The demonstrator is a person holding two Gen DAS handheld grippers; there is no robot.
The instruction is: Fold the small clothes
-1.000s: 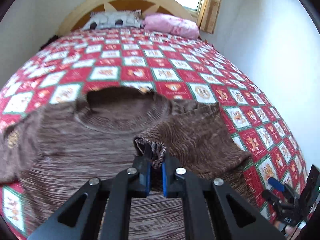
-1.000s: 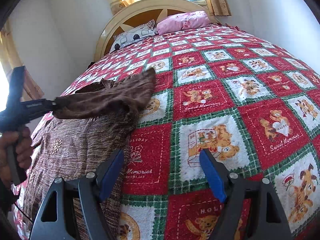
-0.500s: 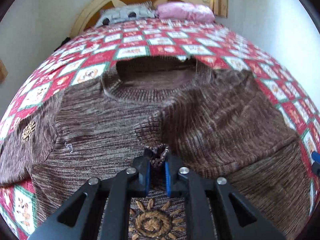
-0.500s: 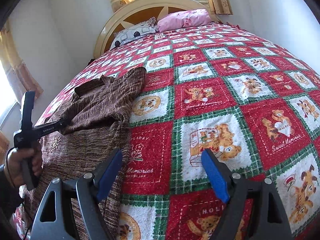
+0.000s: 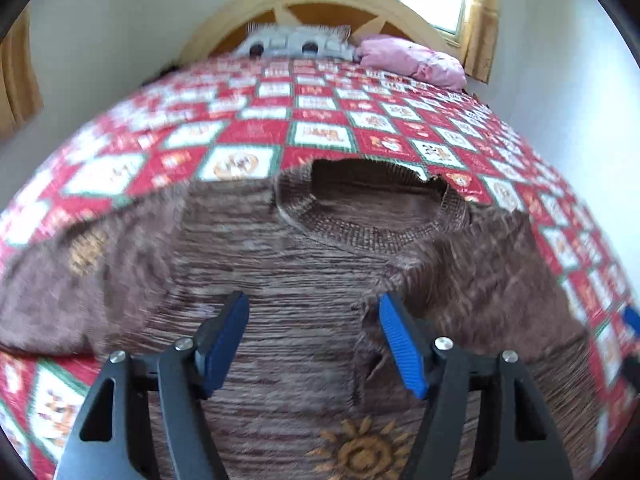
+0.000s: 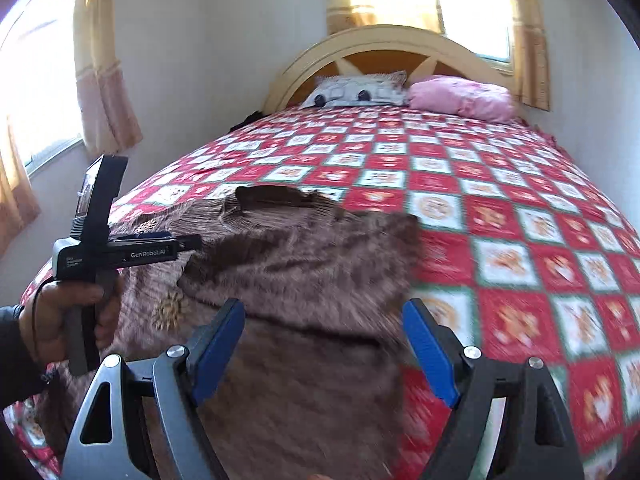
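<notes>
Now left tool (image 5: 314,344) hangs w/ jaws just spread apart, nothing pinched, above the brown sweater (image 5: 304,280) lying flat on the bed (image 5: 320,136), sleeve (image 5: 460,300) folded over chest. Right tool (image 6: 324,354) gapes wide, empty, over sweater's right edge.

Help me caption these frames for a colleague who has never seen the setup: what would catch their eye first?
The brown knit sweater lies spread at the near end of the bed, one sleeve folded across its chest above a stitched sun motif. Under it, the red, white and green checked bedspread covers the bed, with a pink pillow by the headboard. The left gripper, jaws just opening, hangs open over the sweater.
</notes>
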